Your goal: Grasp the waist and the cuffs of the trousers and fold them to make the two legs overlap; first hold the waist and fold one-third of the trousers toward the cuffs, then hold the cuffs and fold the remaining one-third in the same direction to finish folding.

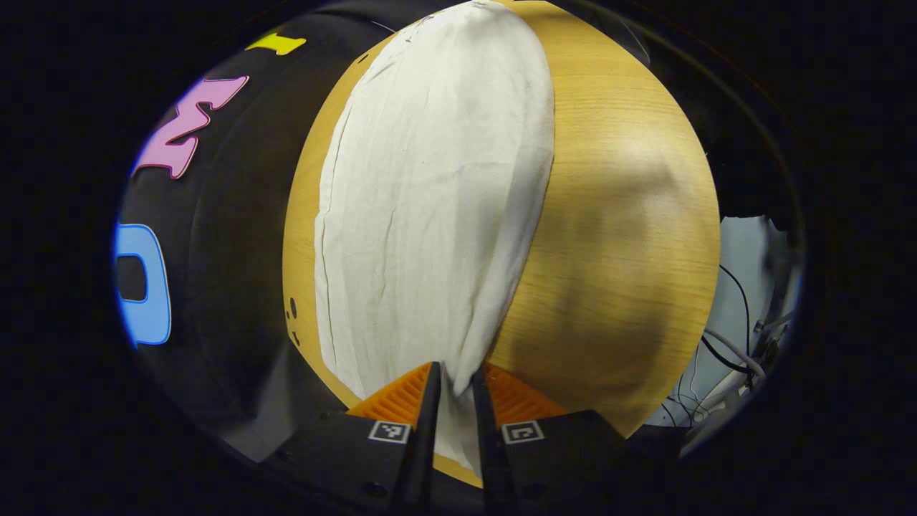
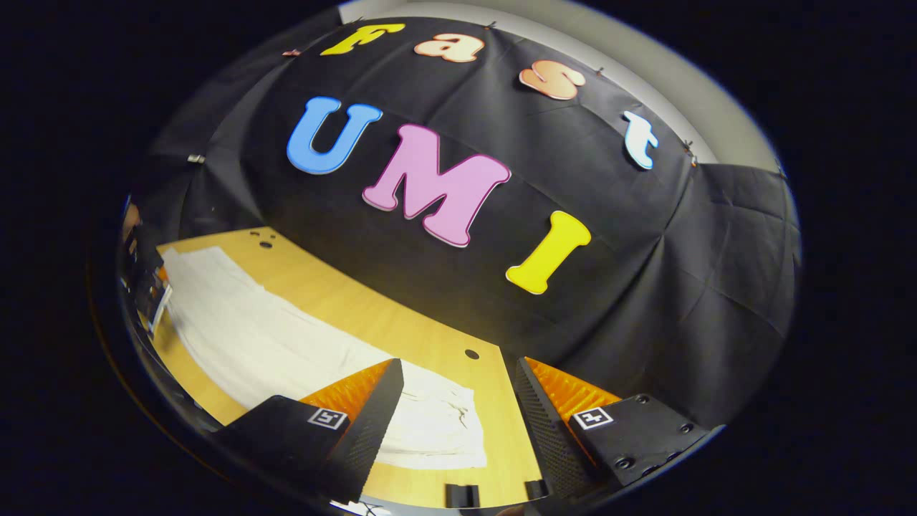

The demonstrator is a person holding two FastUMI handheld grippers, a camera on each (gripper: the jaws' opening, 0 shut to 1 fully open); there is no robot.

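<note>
The long white cloth trousers lie stretched along the pale wooden tabletop, legs seemingly already overlapped. The left tongs pinch one end at six o'clock, nearly closed on fabric. The right tongs hover wide apart above the other end. Judging by this, a one-third fold comes next, needing the right tongs lowered and closed.

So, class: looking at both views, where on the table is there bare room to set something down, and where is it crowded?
The widest bare patch is the wooden table between the trousers' long edge and the side with the cables. A narrower strip runs between the trousers and the cloth wall. It is crowded at the near end, where the left hand-held gripper pinches the fabric.
</note>
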